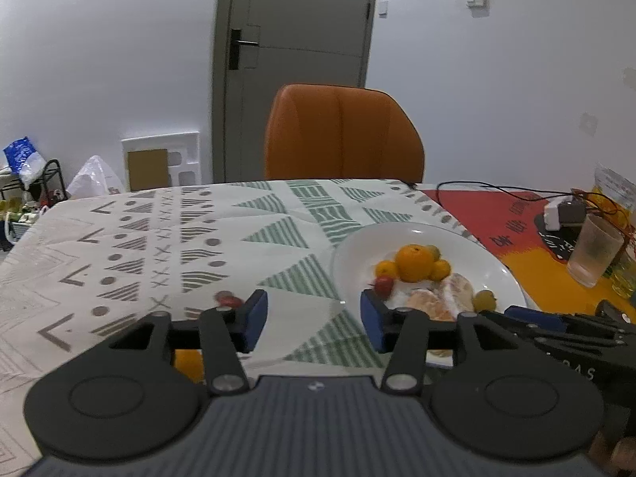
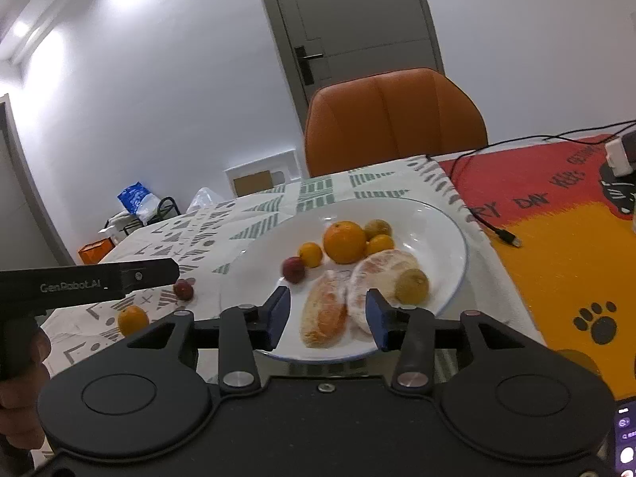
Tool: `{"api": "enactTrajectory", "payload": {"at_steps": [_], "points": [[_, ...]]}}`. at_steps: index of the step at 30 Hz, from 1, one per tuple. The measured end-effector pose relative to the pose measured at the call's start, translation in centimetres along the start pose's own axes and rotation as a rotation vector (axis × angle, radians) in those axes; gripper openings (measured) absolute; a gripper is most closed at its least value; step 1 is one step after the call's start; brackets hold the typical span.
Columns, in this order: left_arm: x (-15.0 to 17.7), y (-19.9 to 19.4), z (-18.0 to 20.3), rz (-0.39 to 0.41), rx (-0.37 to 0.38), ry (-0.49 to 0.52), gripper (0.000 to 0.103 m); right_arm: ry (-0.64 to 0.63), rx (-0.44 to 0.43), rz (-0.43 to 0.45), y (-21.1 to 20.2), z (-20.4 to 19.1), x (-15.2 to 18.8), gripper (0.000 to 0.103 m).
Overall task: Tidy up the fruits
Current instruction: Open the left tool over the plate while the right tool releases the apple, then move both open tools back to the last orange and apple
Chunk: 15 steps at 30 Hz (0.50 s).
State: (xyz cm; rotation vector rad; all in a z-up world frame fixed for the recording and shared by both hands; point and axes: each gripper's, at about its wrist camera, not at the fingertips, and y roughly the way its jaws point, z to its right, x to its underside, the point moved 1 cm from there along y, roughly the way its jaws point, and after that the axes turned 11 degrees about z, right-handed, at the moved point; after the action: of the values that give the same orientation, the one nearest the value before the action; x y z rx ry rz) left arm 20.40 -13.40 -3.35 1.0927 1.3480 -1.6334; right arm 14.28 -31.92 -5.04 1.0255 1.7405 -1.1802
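A round white ceramic plate (image 2: 445, 214) on the patterned tablecloth (image 1: 167, 238) is loaded with a large orange (image 2: 344, 241), small citrus fruits, peeled pomelo segments (image 2: 357, 290) and one small red fruit (image 2: 293, 269). Off the plate, a second red fruit (image 2: 183, 289) and a small orange fruit (image 2: 133, 320) are seen on the cloth. The left gripper (image 1: 314, 320) and the right gripper (image 2: 328, 316) are both held with fingers spread, nothing between them.

White walls (image 1: 99, 59), grey door (image 1: 302, 20), orange chair (image 1: 342, 135) behind table.
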Motion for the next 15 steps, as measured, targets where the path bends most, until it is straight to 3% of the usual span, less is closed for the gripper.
{"api": "enactTrajectory", "payload": {"at_steps": [4,9,11,13,15], "points": [[0.0,-0.9,-1.5,0.010,-0.029,-0.010,0.061,-0.007,-0.010,0.002,0.1,-0.9,0.0,0.056],[0.0,-2.0,-3.6,0.028,-0.079,-0.037,0.080,-0.009,-0.028,0.016,0.2,-2.3,0.0,0.074],[0.1,-2.4,-4.5,0.035,-0.103,-0.049,0.084,-0.005,-0.041,0.026,0.3,-2.8,0.0,0.091],[0.3,-2.5,-5.1,0.033,-0.132,-0.051,0.084,-0.002,-0.053,0.037,0.2,-3.3,0.0,0.101],[0.5,-2.6,-5.8,0.029,-0.147,-0.059,0.085,0.003,-0.065,0.035,0.4,-3.7,0.0,0.103]]}}
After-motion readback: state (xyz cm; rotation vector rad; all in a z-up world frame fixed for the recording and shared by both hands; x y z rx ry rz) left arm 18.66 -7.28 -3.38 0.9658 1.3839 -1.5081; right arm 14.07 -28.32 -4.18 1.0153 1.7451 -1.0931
